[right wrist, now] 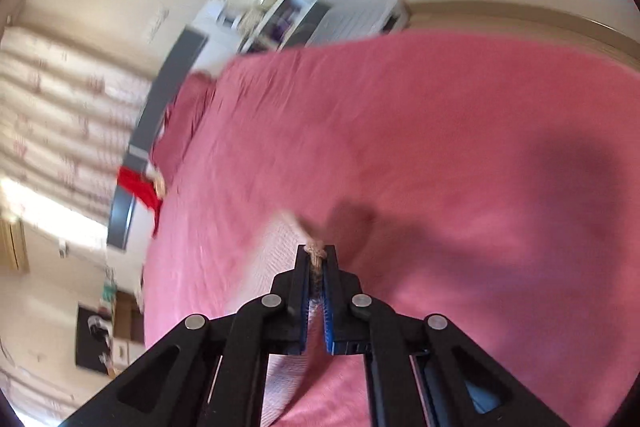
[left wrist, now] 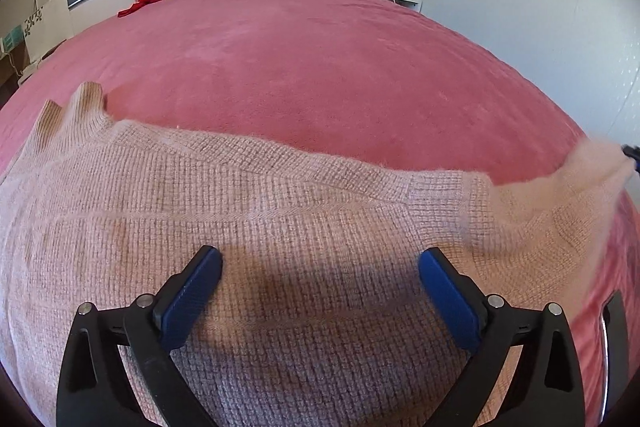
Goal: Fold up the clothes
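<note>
Spread flat over the near part of the pink bed [left wrist: 320, 67]: a beige knit sweater [left wrist: 280, 219], mid-fold by the look of it. Left tool [left wrist: 320, 279] gaping wide above the knit, gripping nothing. Right tool [right wrist: 316, 263] pinched tight on a sleeve end [right wrist: 314, 253]. Next, probably: carrying that sleeve inward across the body. No containers visible.

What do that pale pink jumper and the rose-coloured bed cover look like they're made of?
Pale pink jumper: a fuzzy wool-like knit, judging by the waffle stitch grid and hairy halo along its edges. Rose-coloured bed cover: probably a soft fleece or plush, matt with a short nap and no visible weave.
</note>
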A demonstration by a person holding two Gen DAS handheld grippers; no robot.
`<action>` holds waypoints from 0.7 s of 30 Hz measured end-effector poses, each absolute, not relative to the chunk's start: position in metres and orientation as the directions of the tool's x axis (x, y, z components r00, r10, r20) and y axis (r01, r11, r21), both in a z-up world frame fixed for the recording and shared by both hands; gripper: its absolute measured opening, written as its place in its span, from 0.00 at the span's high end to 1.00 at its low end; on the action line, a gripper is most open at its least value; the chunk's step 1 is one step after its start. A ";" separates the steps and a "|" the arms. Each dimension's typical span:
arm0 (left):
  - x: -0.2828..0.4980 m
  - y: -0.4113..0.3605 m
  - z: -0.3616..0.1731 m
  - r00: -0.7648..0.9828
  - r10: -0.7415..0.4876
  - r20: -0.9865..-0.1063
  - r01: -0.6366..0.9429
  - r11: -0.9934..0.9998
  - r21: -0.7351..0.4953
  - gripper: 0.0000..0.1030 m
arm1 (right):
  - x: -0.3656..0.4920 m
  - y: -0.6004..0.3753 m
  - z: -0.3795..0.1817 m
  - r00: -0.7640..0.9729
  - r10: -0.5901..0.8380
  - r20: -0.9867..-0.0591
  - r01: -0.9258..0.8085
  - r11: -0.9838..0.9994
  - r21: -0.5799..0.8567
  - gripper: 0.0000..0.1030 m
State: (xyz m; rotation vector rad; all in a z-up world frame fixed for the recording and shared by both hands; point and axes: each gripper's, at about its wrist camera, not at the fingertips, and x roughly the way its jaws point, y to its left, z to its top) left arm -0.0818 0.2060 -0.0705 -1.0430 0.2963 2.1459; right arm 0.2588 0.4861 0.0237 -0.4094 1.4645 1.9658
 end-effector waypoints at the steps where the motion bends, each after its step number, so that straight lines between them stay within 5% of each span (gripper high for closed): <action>1: -0.082 0.205 -0.070 -0.412 0.508 -0.757 -0.694 -0.713 -0.101 0.02 | 0.266 0.484 0.023 -0.728 0.322 -0.606 -0.672 -0.154 0.725 0.96; 8: -0.078 0.208 -0.071 -0.408 0.510 -0.757 -0.700 -0.707 -0.099 0.01 | 0.315 0.492 -0.012 -0.519 0.396 -0.758 -0.843 -0.093 0.529 0.98; 9: -0.078 0.206 -0.071 -0.405 0.518 -0.754 -0.700 -0.706 -0.109 0.01 | 0.317 0.489 -0.009 -0.495 0.422 -0.759 -0.857 -0.096 0.505 0.94; 10: -0.078 0.204 -0.071 -0.401 0.525 -0.750 -0.700 -0.704 -0.118 0.01 | 0.317 0.485 -0.004 -0.482 0.445 -0.754 -0.865 -0.107 0.489 0.78; 13: -0.078 0.204 -0.070 -0.400 0.530 -0.747 -0.701 -0.703 -0.123 0.01 | 0.274 0.450 0.027 -0.622 0.445 -0.643 -0.780 -0.291 0.554 0.75; 17: -0.078 0.202 -0.066 -0.397 0.536 -0.745 -0.698 -0.703 -0.133 0.01 | 0.143 0.401 0.032 -0.745 0.105 -0.659 -0.565 -0.626 0.538 0.75; 21: -0.078 0.194 -0.066 -0.391 0.555 -0.734 -0.699 -0.698 -0.156 0.01 | 0.052 0.375 -0.004 -0.661 -0.194 -0.724 -0.469 -0.647 0.601 0.75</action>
